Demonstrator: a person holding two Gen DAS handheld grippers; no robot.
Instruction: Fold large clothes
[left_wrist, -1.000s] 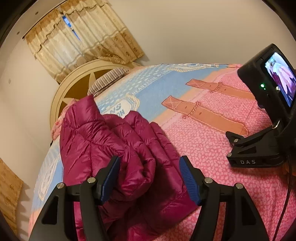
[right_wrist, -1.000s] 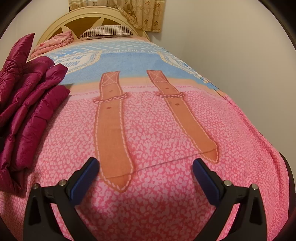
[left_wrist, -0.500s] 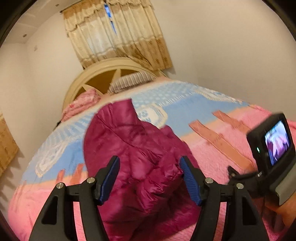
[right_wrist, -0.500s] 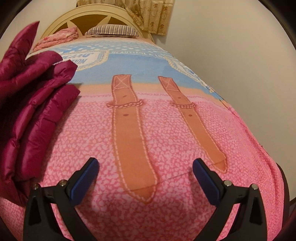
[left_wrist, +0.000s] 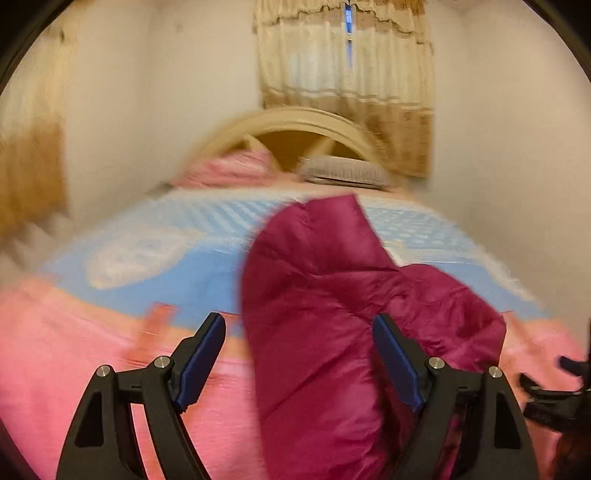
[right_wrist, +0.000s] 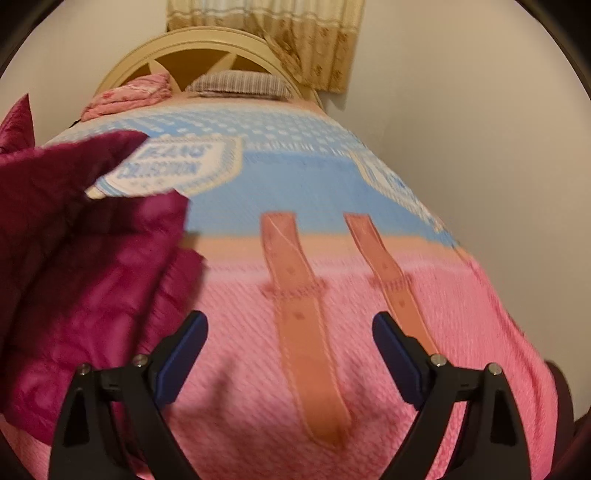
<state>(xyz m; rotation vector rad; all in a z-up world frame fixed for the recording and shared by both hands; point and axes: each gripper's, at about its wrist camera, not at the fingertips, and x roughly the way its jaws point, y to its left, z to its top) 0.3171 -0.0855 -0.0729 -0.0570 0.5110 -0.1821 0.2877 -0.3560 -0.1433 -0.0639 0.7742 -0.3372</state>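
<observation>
A magenta quilted puffer jacket (left_wrist: 332, 314) lies bunched on the pink and blue bedspread (left_wrist: 92, 362). My left gripper (left_wrist: 299, 354) hovers over it with its jaws opening. The jacket fills the right part of the gap and runs past the right finger (left_wrist: 395, 362), while the left finger (left_wrist: 203, 358) stands apart from it. In the right wrist view the jacket (right_wrist: 85, 266) is heaped at the left, beside the left finger (right_wrist: 181, 358). My right gripper (right_wrist: 290, 347) has its jaws closing, with only the bedspread (right_wrist: 369, 288) seen between them.
A cream arched headboard (right_wrist: 207, 48) with a striped pillow (right_wrist: 240, 83) and a folded pink cloth (right_wrist: 129, 98) closes the far end of the bed. Curtains (left_wrist: 347, 74) hang behind it. A plain wall (right_wrist: 480, 147) runs close along the bed's right side.
The left view has rolled and swung, so the jacket now sits centre-right and the left jaws stand wider. The right view has lifted; the jacket lies closer to its left finger and the jaws are narrower.
</observation>
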